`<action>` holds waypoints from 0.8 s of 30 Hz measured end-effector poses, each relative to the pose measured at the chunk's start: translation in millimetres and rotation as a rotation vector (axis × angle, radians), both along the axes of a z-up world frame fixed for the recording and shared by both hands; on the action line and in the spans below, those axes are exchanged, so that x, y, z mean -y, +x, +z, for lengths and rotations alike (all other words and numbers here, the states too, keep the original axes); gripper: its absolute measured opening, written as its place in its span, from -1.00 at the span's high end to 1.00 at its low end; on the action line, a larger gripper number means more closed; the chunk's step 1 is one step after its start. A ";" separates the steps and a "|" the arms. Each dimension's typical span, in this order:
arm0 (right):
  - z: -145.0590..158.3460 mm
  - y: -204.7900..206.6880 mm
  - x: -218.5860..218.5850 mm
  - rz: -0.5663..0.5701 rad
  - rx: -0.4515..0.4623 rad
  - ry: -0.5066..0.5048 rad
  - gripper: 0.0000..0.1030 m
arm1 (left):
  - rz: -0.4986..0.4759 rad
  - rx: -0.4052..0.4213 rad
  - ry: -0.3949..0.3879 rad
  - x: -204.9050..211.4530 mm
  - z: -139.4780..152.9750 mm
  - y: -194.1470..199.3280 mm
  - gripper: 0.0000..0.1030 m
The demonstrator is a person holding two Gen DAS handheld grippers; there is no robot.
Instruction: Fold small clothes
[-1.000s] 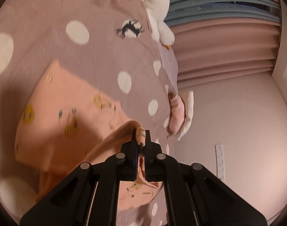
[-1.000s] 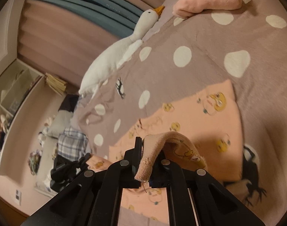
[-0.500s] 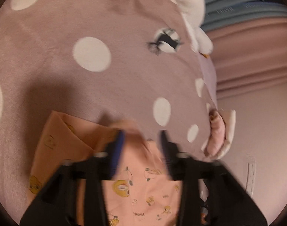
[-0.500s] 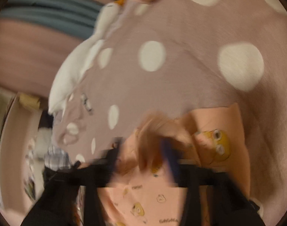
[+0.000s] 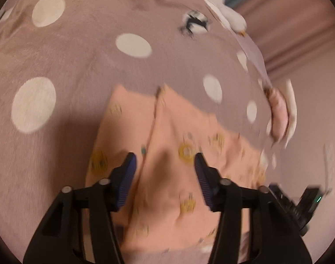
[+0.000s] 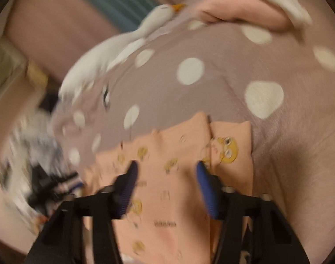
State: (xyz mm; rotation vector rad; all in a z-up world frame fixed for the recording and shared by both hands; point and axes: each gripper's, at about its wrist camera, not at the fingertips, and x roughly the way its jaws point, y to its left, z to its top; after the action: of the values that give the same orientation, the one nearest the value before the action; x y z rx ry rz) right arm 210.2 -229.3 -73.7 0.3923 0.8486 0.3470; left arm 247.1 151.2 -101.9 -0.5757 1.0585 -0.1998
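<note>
Your left gripper is spread wide, holding nothing, above the peach printed garment. Your right gripper is equally wide and empty. The garment lies flat on the polka-dot bedspread.

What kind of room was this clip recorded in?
Most likely a bedroom. The peach garment lies on a mauve bedspread with white dots, a white plush goose rests along its far edge, and pleated curtains hang behind. Both grippers are open over the garment.
</note>
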 end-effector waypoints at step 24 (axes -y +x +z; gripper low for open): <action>-40.4 -79.4 -18.9 0.089 -0.089 -0.304 0.58 | -0.103 0.016 0.006 -20.6 -27.7 -115.3 -0.36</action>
State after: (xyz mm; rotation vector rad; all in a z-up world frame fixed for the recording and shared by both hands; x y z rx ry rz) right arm 130.9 -210.4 -114.1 0.0880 0.9911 0.2791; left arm 131.8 171.8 -129.6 -0.5138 1.0737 -0.2907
